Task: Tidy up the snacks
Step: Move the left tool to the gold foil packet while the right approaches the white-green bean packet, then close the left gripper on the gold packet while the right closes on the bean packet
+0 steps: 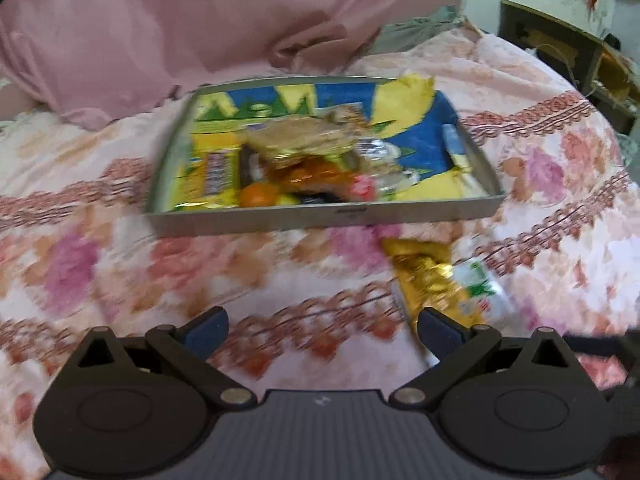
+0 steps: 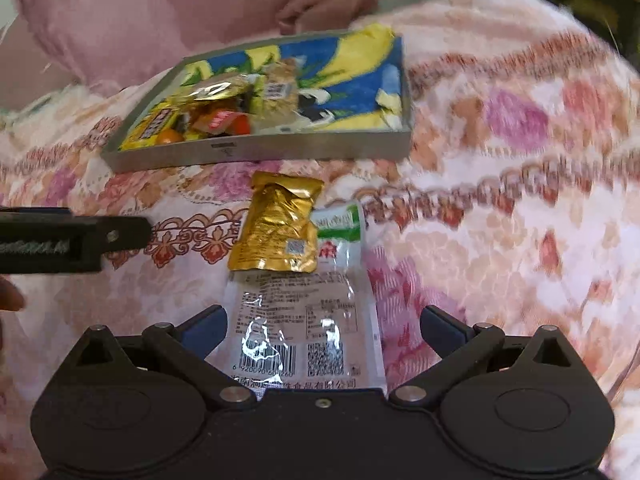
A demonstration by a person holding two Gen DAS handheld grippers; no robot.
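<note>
The left gripper fills the bottom of its frame: two matte black round housings, black linkage arms pinned with silver rivets, and between them a grey ribbed plate bearing a small pale mark. Its fingers are blue-faced pads on black carriers. The right gripper has the same build — black discs, triangular cut-outs near the outer pivots, silver pins — but its centre plate is black with one small screw. At the left edge of the right view, a black bar shows a single screw head.
</note>
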